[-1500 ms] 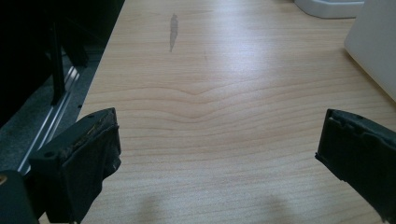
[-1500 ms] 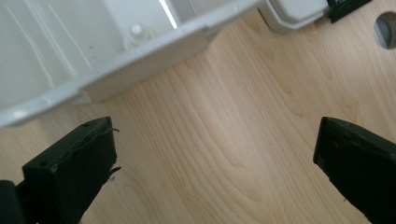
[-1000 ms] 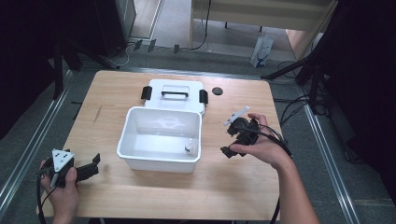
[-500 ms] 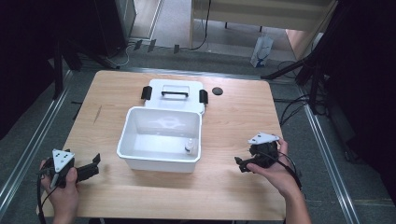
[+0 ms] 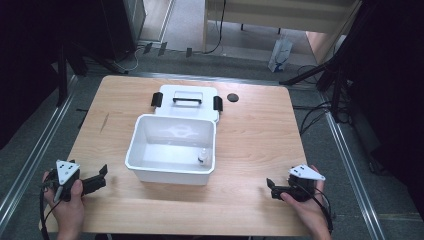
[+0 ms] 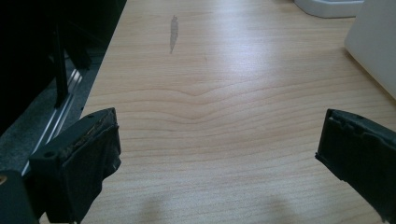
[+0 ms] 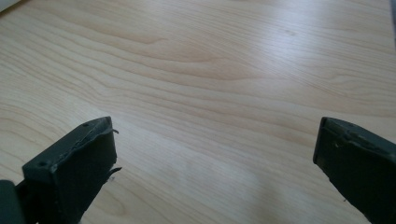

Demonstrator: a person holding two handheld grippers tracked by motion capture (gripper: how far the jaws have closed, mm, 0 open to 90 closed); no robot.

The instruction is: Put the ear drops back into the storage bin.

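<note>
1. Left tool [image 5: 102, 175], near left corner of the bench [image 5: 250, 140]: held in the person's left hand [image 5: 67, 202], jaws spread wide with nothing between them. In the left gripper view [image 6: 215, 154] bare wood lies between the two black jaws.
2. Right tool [image 5: 271, 186], near right corner of the bench: held in the right hand [image 5: 306, 207], pointing left. In the right gripper view [image 7: 215, 158] jaws wide apart, nothing held, wood grain below.
3. Both tools sit low over the bench top, well apart from each other, one to each side of the white tub [image 5: 150, 167].
4. White tub: open-topped, rectangular, around the bench's middle, a little toward the near edge. Its side wall shows at the right edge of the left gripper view [image 6: 373, 42]. Left tool is near its near left corner; right tool is farther off to the right.
5. Small bottle [image 5: 203, 157]: upright inside the tub, at its near right corner, close to the wall. Too small to tell more.
6. White lid [image 5: 187, 102]: flat on the bench just behind the tub, touching or nearly touching its far rim. Dark handle on top, a black clasp on each end.
7. Small black round disc [image 5: 232, 97]: on the bench just right of the lid, toward the far edge.
</note>
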